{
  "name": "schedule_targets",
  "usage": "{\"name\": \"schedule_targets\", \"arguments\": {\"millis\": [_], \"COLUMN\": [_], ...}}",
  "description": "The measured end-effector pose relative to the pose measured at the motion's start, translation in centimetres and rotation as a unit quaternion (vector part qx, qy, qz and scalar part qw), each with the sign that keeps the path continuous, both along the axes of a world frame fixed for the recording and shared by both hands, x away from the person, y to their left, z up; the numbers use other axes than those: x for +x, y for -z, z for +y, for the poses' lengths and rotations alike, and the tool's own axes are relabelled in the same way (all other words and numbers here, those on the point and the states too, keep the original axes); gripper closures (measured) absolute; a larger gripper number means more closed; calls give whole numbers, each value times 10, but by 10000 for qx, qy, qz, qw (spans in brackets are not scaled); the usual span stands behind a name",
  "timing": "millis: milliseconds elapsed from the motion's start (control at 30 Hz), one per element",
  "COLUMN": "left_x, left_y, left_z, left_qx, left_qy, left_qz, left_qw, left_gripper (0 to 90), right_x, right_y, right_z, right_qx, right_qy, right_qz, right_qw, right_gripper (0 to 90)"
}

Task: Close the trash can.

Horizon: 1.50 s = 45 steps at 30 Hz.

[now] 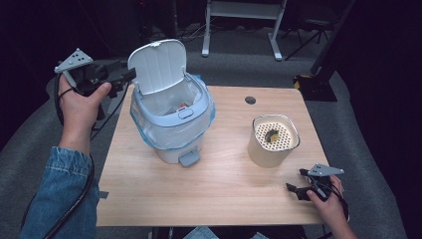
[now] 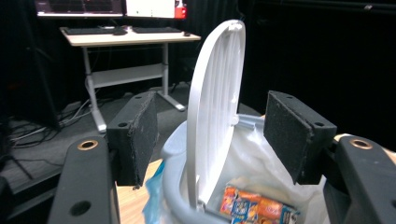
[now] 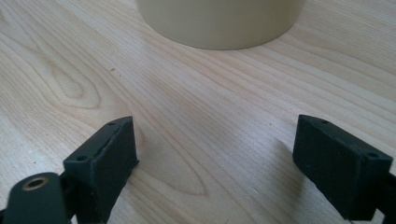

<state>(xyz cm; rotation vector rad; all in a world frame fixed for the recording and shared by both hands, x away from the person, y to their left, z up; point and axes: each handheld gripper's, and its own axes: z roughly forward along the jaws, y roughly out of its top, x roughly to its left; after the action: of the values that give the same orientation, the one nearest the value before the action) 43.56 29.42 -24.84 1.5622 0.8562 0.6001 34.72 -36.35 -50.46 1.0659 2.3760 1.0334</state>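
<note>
Pedal bin (image 1: 171,119) sat on the left half of the wooden table (image 1: 209,194), and that was where your attention was. Nearest you, your right gripper (image 1: 297,183) rested low at the table's near right corner, jaws spread wide with nothing but bare wood grain between them, as the right gripper view showed. Just beyond it stood the cream canister (image 1: 272,140) with its perforated top, close to that gripper but not touching it. Across to your left, your left gripper (image 1: 124,77) was held up off the table's left edge, level with the raised lid (image 1: 158,64), jaws apart and pressing on nothing. From the left gripper view, the lid (image 2: 215,112) stood upright, edge-on between the two pads (image 2: 142,135), clear of both. Below it, the bin's plastic liner (image 2: 261,163) held colourful snack packets (image 2: 257,209). Out the front, the grey foot pedal (image 1: 189,158) faced you. Farther back, a white desk (image 2: 126,39) stood in the dark room.
</note>
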Motion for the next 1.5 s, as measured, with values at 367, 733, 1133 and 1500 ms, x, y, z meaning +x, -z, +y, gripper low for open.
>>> {"name": "schedule_targets", "arguments": {"millis": [367, 733, 1133, 1500], "left_x": [5, -22, -32, -23], "left_y": [-4, 4, 20, 28], "left_z": [-15, -27, -55, -75], "left_qx": [78, 101, 172, 415], "left_qy": [308, 829, 1177, 1028], "left_qz": [21, 274, 787, 1216], "left_qw": [9995, 9961, 9898, 9864], "left_gripper": [372, 393, 430, 607], "right_x": [0, 0, 0, 0], "right_y": [0, 0, 0, 0], "right_z": [0, 0, 0, 0], "right_qx": [1, 2, 1, 2], "right_qy": [0, 2, 2, 2], "right_qz": [1, 1, 0, 0], "right_qw": [10000, 10000, 10000, 10000], "right_gripper": [138, 138, 138, 138]}}
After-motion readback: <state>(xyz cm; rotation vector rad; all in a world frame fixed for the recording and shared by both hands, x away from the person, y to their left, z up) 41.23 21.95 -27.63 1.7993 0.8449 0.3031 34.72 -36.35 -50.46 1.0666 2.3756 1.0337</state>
